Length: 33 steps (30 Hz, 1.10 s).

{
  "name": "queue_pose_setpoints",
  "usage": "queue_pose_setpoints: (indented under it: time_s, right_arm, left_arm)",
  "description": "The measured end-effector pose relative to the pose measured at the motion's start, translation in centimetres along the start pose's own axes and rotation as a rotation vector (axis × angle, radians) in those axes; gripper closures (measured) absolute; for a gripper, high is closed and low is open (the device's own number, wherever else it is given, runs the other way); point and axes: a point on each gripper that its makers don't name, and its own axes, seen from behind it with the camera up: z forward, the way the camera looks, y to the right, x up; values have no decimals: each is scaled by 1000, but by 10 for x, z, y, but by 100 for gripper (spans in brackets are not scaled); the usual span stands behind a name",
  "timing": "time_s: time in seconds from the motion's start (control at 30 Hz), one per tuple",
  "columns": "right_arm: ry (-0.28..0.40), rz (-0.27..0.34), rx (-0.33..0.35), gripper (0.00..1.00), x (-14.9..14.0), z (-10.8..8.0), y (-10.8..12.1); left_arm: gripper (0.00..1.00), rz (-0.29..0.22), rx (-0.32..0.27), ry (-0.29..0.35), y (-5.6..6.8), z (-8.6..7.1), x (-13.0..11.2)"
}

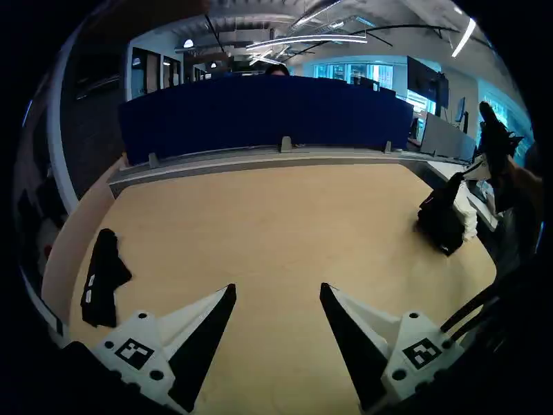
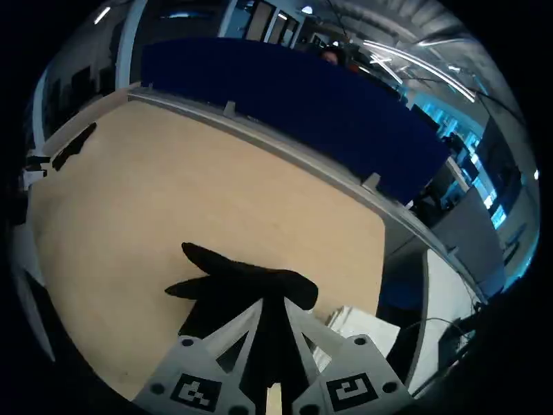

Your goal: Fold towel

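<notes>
In the right gripper view, a black towel (image 2: 238, 277) hangs bunched over the wooden table (image 2: 173, 194), and my right gripper (image 2: 273, 304) is shut on its upper edge. The left gripper view shows that same towel (image 1: 442, 221) at the table's right edge, pinched from above by the right gripper (image 1: 475, 168), with a hand behind it. My left gripper (image 1: 276, 294) hovers open above the table (image 1: 276, 214) with nothing between its fingers. A second black cloth (image 1: 104, 277) lies folded at the table's left edge, and it appears far off (image 2: 72, 149) in the right gripper view.
A stack of white folded cloths (image 2: 352, 321) sits at the table's right edge beside the held towel. A blue partition (image 1: 263, 111) and a grey rail (image 1: 276, 155) close off the table's far side. Desks and monitors stand beyond on the right.
</notes>
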Motion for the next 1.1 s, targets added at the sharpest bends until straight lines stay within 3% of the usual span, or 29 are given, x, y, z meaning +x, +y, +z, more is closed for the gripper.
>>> queue_pose_setpoints:
  time_s: [0.4, 1.1]
  right_arm:
    - [-68, 111, -39, 94, -63, -1, 0]
    - [-203, 226, -76, 94, -148, 32, -13]
  left_arm:
    - [10, 14, -6, -3, 0, -2, -2]
    - [10, 22, 4, -9, -3, -8, -6]
